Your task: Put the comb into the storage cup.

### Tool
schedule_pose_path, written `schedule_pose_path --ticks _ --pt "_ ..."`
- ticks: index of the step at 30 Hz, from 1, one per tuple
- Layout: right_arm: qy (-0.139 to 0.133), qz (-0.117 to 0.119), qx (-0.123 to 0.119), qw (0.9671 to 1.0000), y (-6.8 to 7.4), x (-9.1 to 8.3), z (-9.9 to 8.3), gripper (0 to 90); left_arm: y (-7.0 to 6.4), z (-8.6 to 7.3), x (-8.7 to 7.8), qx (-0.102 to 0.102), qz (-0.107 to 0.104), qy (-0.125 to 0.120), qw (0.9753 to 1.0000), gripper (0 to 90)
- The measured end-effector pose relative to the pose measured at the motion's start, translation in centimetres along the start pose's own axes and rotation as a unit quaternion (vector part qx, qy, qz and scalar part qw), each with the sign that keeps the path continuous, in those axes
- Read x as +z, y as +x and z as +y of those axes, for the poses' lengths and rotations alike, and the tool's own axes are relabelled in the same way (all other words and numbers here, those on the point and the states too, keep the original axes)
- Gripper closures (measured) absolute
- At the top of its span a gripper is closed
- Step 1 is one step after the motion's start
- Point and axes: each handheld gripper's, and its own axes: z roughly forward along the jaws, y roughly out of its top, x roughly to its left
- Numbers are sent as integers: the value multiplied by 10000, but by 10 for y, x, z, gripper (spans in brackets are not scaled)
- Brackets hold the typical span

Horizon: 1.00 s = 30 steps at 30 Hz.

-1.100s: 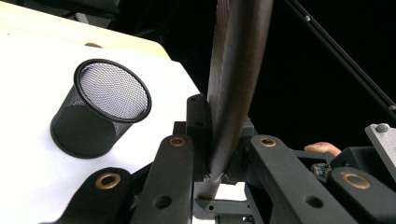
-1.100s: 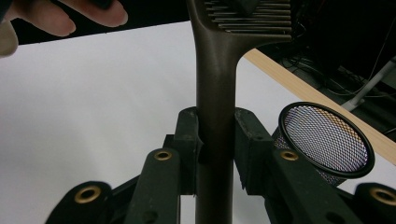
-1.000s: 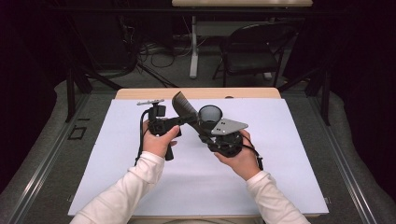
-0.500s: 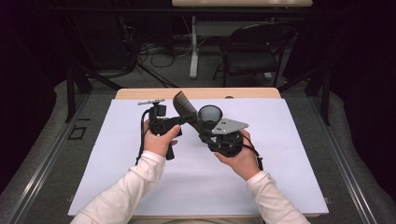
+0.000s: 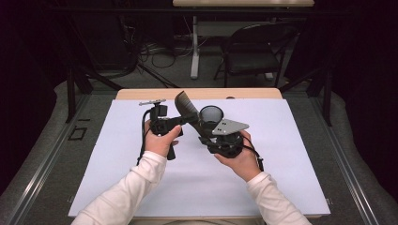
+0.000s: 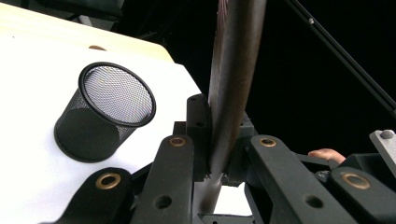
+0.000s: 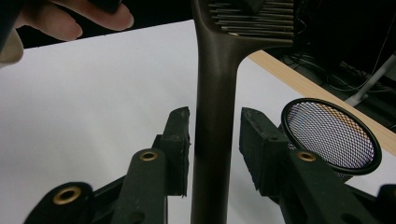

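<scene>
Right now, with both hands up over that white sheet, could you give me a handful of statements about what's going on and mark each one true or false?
1. The left gripper is shut on the dark comb. True.
2. The right gripper also pinches the comb's handle. False: its jaws stand open on either side of the handle, with a gap showing on each side.
3. The black mesh cup lies tipped on its side. False: it stands upright on the white sheet, its mouth open to the top.
4. The comb is held in the air above the sheet. True.
5. The comb already sits inside the cup. False: in the right gripper view the cup stands apart, beside the comb.
</scene>
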Motion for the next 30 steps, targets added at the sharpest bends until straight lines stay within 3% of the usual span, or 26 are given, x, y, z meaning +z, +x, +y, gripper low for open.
schedule_pose_path --ticks 19,30 --pt "-96 -20 168 9998 -4 -2 1 510 1 1 -1 224 52 -281 9993 837" --pt "-116 -93 158 9998 -6 -3 2 445 3 2 -2 519 90 -474 9975 837"
